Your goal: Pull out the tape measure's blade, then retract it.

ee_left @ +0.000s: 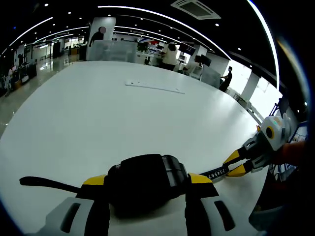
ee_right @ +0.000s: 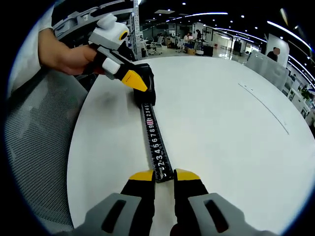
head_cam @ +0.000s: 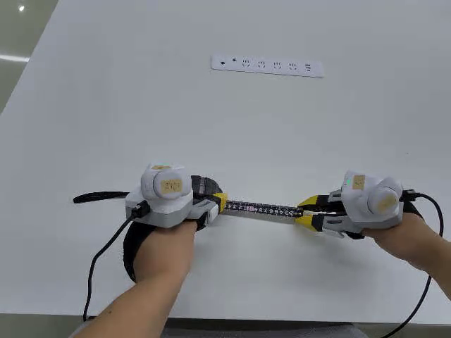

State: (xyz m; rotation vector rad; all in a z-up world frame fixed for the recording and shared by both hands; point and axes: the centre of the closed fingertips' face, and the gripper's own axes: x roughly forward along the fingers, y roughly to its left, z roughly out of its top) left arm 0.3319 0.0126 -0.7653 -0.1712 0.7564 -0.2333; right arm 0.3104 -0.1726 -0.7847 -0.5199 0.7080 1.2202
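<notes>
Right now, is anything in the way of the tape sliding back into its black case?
Nothing visible. The blade runs straight across bare table from the right gripper, shut on its tip, to the case in the left gripper. The power strip lies far off.

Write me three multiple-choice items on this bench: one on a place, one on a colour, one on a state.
1. Where does the power strip lie on the table?
A. Between the grippers
B. On the far side, beyond both grippers
C. Under the tape measure

2. What colour is the tape measure's case?
A. Red
B. White
C. Black

3. How is the blade?
A. Wound fully in
B. Drawn out between the left gripper and the right gripper
C. Lying loose, apart from the case

Answers: 1 B, it lies by itself farther up the table. 2 C, the left gripper view shows a black body between the jaws. 3 B, the numbered strip runs from the case to the right gripper, which pinches its end.
</notes>
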